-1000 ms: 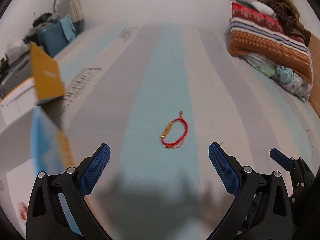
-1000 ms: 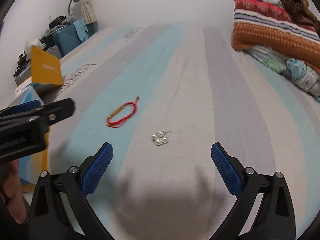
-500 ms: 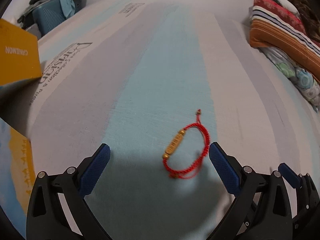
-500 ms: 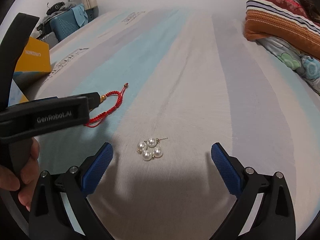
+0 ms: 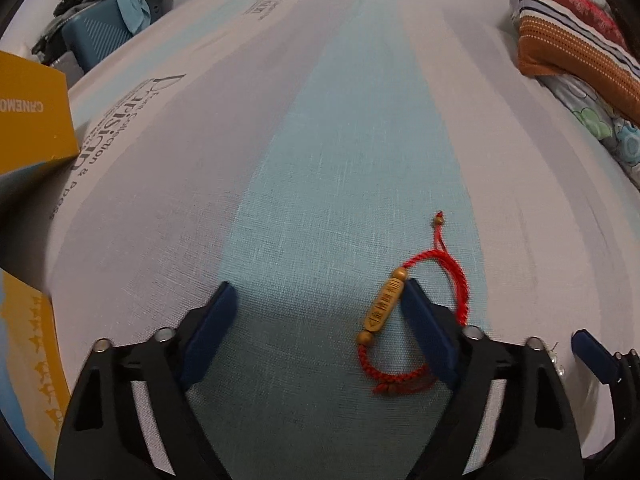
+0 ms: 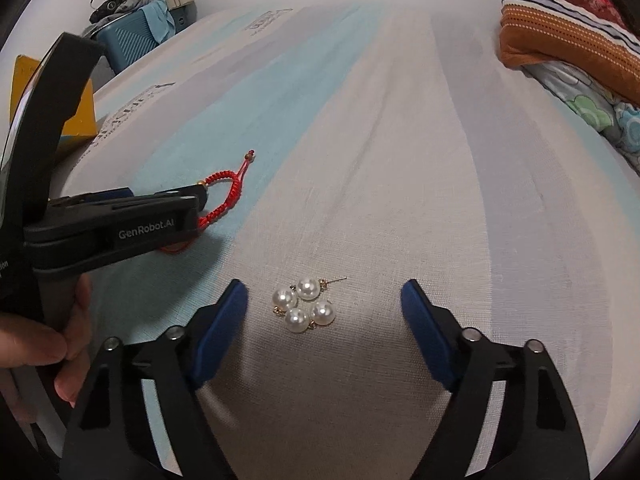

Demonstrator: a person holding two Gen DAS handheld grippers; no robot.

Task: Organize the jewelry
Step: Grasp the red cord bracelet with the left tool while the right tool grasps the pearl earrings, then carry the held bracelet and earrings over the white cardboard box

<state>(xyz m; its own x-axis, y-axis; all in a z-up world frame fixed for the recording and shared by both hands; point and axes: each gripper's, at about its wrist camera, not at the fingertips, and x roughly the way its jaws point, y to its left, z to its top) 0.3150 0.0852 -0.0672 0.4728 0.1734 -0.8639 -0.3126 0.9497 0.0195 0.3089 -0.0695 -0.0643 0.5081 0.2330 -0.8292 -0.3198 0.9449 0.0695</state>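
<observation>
Striped bedsheet (image 5: 344, 128), pillows (image 5: 576, 40) beyond; my left gripper (image 5: 316, 312) and right gripper (image 6: 324, 312), closing, still unclamped, straddle the red bracelet (image 5: 404, 316) and pearl earrings (image 6: 305, 304)

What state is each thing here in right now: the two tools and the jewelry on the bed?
Left tool: open, jaws just been closing, bracelet's bead beside one pad.
Right tool: open, jaws just been closing, earring between them, untouched.
Red bracelet: lying flat on sheet.
Pearl earring: lying on sheet.
</observation>
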